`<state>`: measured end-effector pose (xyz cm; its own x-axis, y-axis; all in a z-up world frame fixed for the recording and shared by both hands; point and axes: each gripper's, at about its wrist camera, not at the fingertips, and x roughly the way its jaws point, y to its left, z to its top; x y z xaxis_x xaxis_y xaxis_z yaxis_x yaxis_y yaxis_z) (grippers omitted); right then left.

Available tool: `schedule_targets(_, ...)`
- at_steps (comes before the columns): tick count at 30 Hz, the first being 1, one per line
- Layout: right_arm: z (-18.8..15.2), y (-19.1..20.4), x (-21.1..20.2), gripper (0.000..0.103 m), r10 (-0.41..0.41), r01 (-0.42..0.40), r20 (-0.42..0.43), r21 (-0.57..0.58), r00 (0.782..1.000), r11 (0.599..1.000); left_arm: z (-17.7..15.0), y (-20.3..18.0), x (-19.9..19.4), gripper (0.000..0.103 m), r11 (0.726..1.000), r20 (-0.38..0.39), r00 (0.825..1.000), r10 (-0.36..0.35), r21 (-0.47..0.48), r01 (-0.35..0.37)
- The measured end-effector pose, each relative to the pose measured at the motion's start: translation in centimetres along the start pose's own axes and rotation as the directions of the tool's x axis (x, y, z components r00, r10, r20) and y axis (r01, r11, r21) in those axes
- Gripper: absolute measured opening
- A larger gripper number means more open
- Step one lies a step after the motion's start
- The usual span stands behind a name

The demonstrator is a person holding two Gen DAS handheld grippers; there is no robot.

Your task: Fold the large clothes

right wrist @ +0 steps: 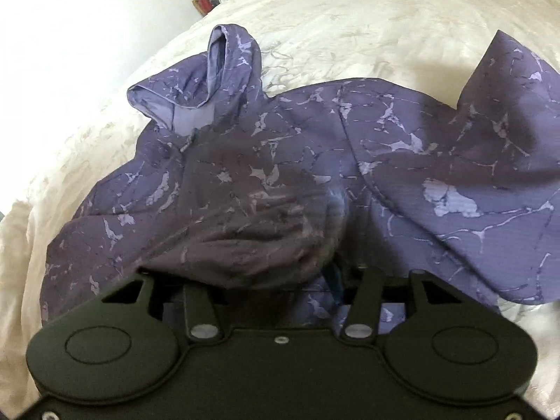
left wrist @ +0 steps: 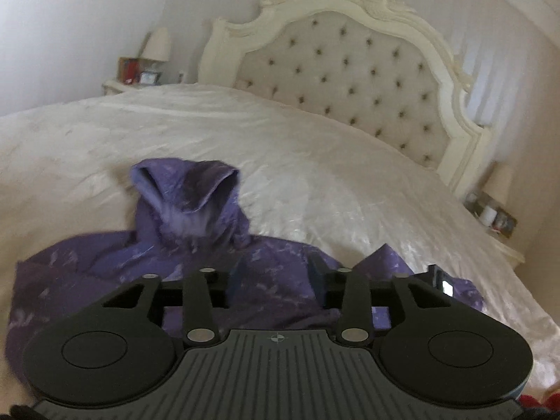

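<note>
A purple hoodie (right wrist: 266,161) with a pale marbled print lies spread on the white bed cover (right wrist: 350,17). Its hood (right wrist: 224,80) stands up at the far left and one sleeve (right wrist: 507,122) rises at the right. In the left wrist view the hoodie (left wrist: 105,280) lies just under and ahead of my left gripper (left wrist: 278,276), whose jaws are apart with nothing between them. My right gripper (right wrist: 280,276) hovers low over the hoodie's near edge. A loose fold drapes over its left finger and hides it. Its jaws stand wide and do not pinch the cloth.
A cream tufted headboard (left wrist: 350,70) closes the far end of the bed. Nightstands with lamps (left wrist: 157,45) (left wrist: 500,182) and small items stand at both sides of it. Bare bed cover (left wrist: 245,133) stretches beyond the hood. Something red (left wrist: 539,409) shows at the lower right corner.
</note>
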<state>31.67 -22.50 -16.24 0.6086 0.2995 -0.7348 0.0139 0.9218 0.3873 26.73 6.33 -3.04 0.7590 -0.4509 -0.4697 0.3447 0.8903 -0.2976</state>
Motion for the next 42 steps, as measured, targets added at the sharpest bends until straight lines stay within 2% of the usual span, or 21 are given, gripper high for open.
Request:
schedule_targets(3,0.1,-0.4,-0.7,0.059,-0.006,0.006,0.005,-0.003,1.000,1.000,-0.1,1.0,0.1,0.044,0.998,-0.033,0.998,0.049,-0.025,-0.050)
schedule_targets(6,0.1,-0.7,-1.4,0.059,-0.026,0.026,0.008,-0.014,1.000,1.000,-0.8,4.2,0.2,0.045,0.983,-0.066,0.983,0.172,-0.053,-0.176)
schedule_targets(8,0.1,-1.1,-1.9,0.060,-0.034,0.034,0.010,-0.021,0.999,0.999,-1.7,6.9,0.8,0.045,0.962,-0.125,0.960,0.251,-0.082,-0.262)
schedule_targets(11,0.0,-1.7,-2.8,0.060,-0.060,0.060,0.013,-0.033,0.998,0.998,-3.5,10.5,2.5,0.045,0.932,-0.249,0.913,0.323,-0.086,-0.353)
schedule_targets(13,0.1,-2.3,-3.5,0.060,-0.052,0.052,0.012,-0.019,0.999,0.998,-5.3,12.4,3.7,0.045,0.918,-0.324,0.881,0.345,-0.078,-0.388)
schedule_targets(14,0.1,-2.5,-3.7,0.060,-0.050,0.050,0.011,-0.011,0.999,0.999,-6.2,13.1,3.9,0.044,0.917,-0.338,0.876,0.344,-0.082,-0.391)
schedule_targets(17,0.3,-2.9,-4.5,0.061,-0.053,0.053,0.014,0.008,0.998,0.999,-7.9,13.6,3.5,0.045,0.928,-0.278,0.904,0.326,-0.088,-0.362)
schedule_targets(22,0.5,-2.9,-6.0,0.062,-0.057,0.054,0.061,0.040,0.997,0.998,-9.2,12.9,3.0,0.045,0.929,-0.202,0.916,0.346,-0.066,-0.365)
schedule_targets(27,0.5,-2.7,-7.6,0.062,-0.141,0.131,0.135,0.081,0.981,0.988,-9.9,13.5,1.8,0.045,0.927,-0.172,0.932,0.320,-0.149,-0.345)
schedule_targets(29,0.5,-2.8,-7.8,0.062,-0.148,0.134,0.151,0.095,0.977,0.986,-9.9,13.8,1.6,0.045,0.926,-0.168,0.937,0.307,-0.173,-0.334)
schedule_targets(34,0.3,-2.8,-6.1,0.063,-0.038,0.025,0.113,0.115,0.993,0.993,-10.1,14.2,1.2,0.045,0.927,-0.145,0.947,0.288,-0.204,-0.314)
schedule_targets(38,0.0,-2.2,-3.7,0.064,-0.008,0.001,0.074,0.095,0.997,0.995,-10.2,14.0,-0.1,0.045,0.927,-0.107,0.953,0.283,-0.223,-0.300)
schedule_targets(40,-0.2,-1.8,-2.9,0.064,-0.013,0.008,0.056,0.074,0.998,0.997,-10.1,14.0,-0.9,0.046,0.924,-0.084,0.951,0.298,-0.226,-0.309)
schedule_targets(41,-0.4,-1.7,-2.6,0.062,-0.010,0.007,0.051,0.058,0.999,0.998,-10.1,14.1,-1.2,0.046,0.921,-0.077,0.948,0.308,-0.225,-0.318)
schedule_targets(42,-0.5,-1.4,-2.5,0.053,-0.009,0.007,0.048,0.039,0.999,0.999,-10.1,14.1,-1.4,0.046,0.918,-0.074,0.945,0.320,-0.224,-0.328)
